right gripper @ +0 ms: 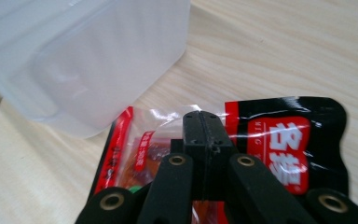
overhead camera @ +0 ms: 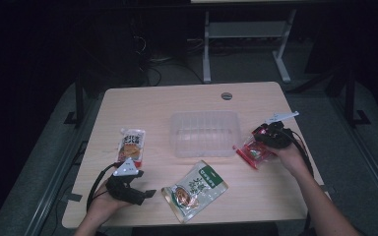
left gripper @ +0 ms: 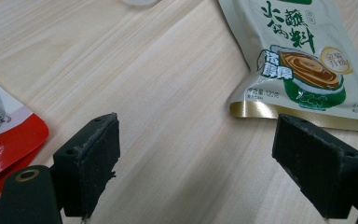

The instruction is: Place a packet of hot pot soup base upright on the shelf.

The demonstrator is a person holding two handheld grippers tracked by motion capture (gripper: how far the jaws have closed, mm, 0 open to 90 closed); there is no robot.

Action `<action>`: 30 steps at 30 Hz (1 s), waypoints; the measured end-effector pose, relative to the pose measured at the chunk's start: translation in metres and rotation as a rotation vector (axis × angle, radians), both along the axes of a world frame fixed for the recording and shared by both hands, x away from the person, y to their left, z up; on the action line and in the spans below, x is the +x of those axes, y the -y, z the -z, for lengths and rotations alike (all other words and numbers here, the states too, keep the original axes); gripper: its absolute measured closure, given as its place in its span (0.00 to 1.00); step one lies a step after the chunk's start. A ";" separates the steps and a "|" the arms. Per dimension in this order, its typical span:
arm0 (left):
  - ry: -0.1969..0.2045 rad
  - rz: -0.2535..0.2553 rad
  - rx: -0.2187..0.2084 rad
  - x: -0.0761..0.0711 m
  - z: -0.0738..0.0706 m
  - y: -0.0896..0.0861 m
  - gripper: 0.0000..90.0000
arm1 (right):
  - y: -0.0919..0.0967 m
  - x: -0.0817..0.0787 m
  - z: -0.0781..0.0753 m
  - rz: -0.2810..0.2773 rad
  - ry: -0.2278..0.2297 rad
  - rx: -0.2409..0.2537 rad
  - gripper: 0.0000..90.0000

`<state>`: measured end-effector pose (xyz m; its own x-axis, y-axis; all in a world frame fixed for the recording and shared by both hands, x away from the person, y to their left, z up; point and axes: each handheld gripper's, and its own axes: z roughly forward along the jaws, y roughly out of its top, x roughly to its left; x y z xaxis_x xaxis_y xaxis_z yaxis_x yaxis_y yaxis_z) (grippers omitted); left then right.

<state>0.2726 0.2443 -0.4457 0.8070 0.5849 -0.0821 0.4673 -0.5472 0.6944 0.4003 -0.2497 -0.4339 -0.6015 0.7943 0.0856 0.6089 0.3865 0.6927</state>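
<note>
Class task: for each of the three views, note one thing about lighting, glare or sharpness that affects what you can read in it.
High view: room dark, only the table lit; packet print too small to read. Left gripper view: bright and even, green sauce packet sharp, red packet cut off at the edge. Right gripper view: glare on the red-and-black snack packet; clear plastic container looks soft and hazy.

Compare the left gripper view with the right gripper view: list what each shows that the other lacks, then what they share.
Left gripper view: its own jaws standing wide apart over bare wood, the green sauce packet ahead, and a corner of the red-and-white pouch.

Right gripper view: the right gripper shut on the red-and-black snack packet, with the clear plastic container just beyond it.

Shared: the light wooden table.
</note>
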 end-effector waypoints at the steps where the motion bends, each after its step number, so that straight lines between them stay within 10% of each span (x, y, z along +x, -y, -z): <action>1: 0.000 0.001 0.001 0.000 0.000 0.000 0.16 | -0.002 0.002 0.003 -0.003 -0.014 -0.010 1.00; 30: -0.004 0.027 -0.005 -0.002 -0.001 0.002 0.16 | 0.002 -0.014 0.009 -0.072 -0.072 -0.071 1.00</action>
<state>0.2709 0.2426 -0.4451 0.8223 0.5622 -0.0884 0.4553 -0.5565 0.6950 0.3861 -0.2514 -0.4425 -0.6518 0.7547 0.0754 0.6247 0.4778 0.6176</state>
